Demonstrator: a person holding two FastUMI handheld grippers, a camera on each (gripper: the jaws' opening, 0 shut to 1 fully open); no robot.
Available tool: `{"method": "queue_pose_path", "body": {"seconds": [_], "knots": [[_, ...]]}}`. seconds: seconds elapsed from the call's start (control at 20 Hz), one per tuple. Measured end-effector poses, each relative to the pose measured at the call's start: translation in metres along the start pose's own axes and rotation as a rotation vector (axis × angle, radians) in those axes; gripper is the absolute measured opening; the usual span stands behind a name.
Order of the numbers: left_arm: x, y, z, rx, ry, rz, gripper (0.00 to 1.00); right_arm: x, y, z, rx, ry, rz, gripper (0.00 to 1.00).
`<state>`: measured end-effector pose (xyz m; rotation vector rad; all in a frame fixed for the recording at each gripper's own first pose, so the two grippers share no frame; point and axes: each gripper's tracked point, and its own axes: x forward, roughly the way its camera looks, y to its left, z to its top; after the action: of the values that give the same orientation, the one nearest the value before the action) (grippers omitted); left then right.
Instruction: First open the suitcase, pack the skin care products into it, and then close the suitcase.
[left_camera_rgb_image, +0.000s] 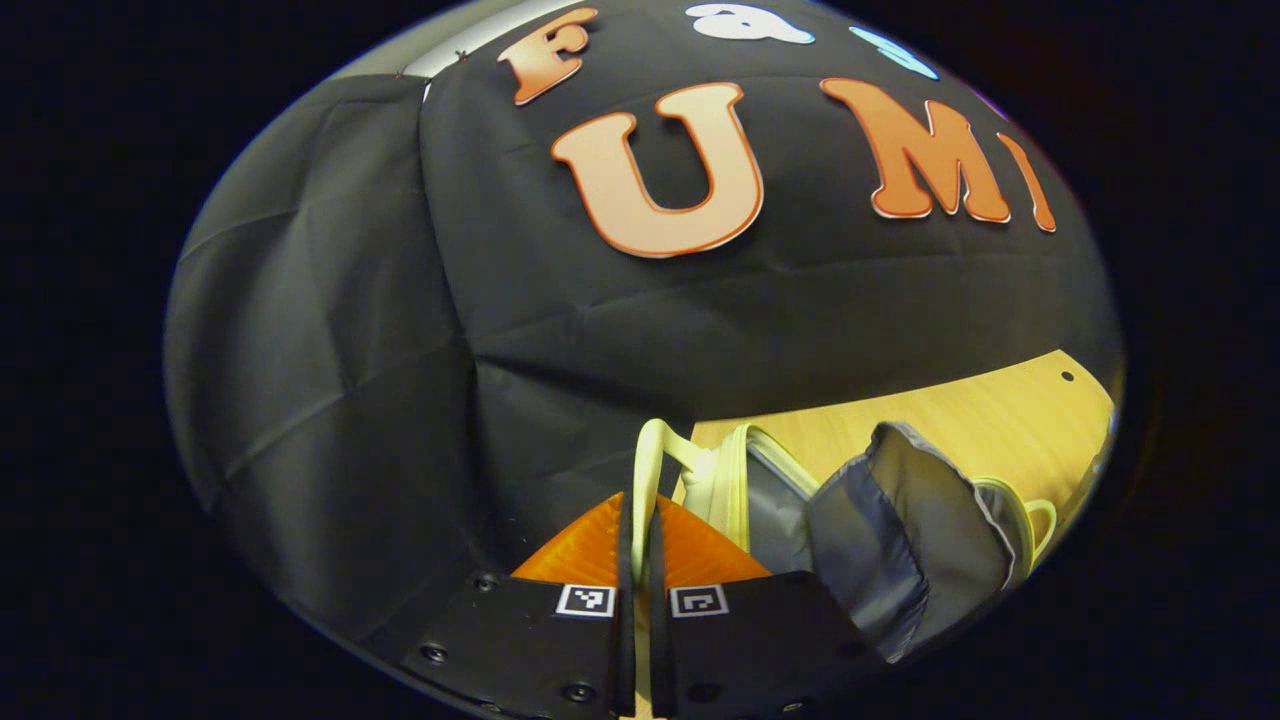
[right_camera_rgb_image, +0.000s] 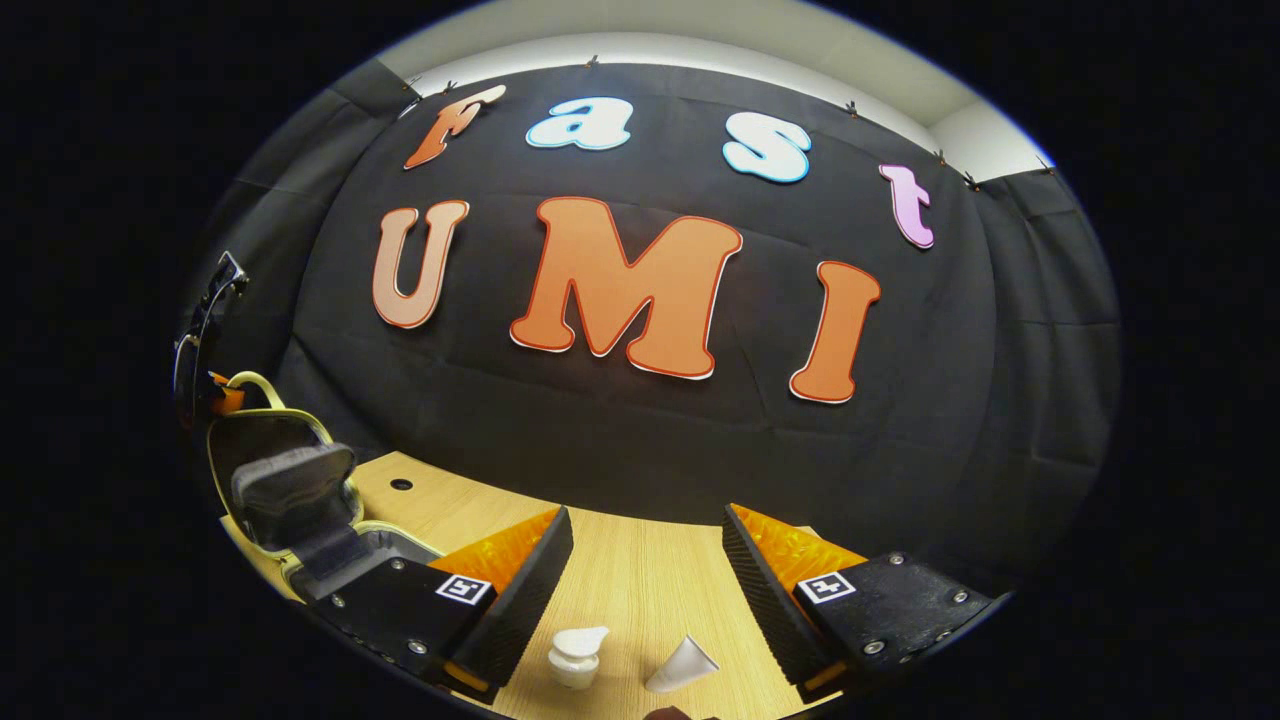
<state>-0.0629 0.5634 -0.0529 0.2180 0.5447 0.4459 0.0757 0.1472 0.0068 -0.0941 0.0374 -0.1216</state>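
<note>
Left gripper view, fingers: left gripper (left_camera_rgb_image: 641, 560) has its fingers pressed nearly together, pinching the pale yellow-green handle loop (left_camera_rgb_image: 650, 450) of the suitcase lid; loop rises from between the pads.
Suitcase: lid (left_camera_rgb_image: 905, 520) w/ grey lining stands raised just past the fingers, rim cream-yellow; wood bench (left_camera_rgb_image: 960, 420) behind it.
Right gripper view, fingers: right gripper (right_camera_rgb_image: 648, 570) spread wide, holding nothing, touching nothing; hangs over the bench.
Products: white pump bottle (right_camera_rgb_image: 577, 655) upright and white tube (right_camera_rgb_image: 682, 665) lying tilted, both on the bench below the gap between the right fingers, near each other but apart, outside the case.
Case from right side: suitcase (right_camera_rgb_image: 290, 480) open at far left of bench, lid up, grey pocket inside; left gripper seen at the lid's top edge.
Step (judged): opening about done, packing not begun.
How to do well: keep left pinch firm on the loop so lid can't drop; hold lid past upright. Right comes straight down on the bottle, fingers either side of the body below the pump head, close gently, since a light bottle tips easily. Take the tube after; it may roll.
Risk: lid falling if the loop slips.
</note>
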Motion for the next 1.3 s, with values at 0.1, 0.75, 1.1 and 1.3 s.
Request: {"method": "queue_pose_path", "body": {"seconds": [0.1, 0.75, 1.1, 1.3], "knots": [[0.017, 0.016, -0.025, -0.023, 0.045, 0.010, 0.06, -0.001, 0.006, -0.001, -0.007, 0.007, -0.001, 0.95], [0.077, 0.021, -0.131, -0.051, 0.226, 0.104, 0.14, -0.014, 0.001, -0.004, -0.020, 0.047, -0.020, 0.95], [0.020, -0.054, -0.036, -0.084, 0.002, 0.005, 0.65, -0.010, -0.021, -0.013, 0.007, 0.036, 0.019, 0.96], [-0.023, -0.125, 0.021, -0.124, -0.121, -0.097, 0.93, -0.008, -0.037, -0.019, 0.008, 0.017, 0.045, 0.96]]}}
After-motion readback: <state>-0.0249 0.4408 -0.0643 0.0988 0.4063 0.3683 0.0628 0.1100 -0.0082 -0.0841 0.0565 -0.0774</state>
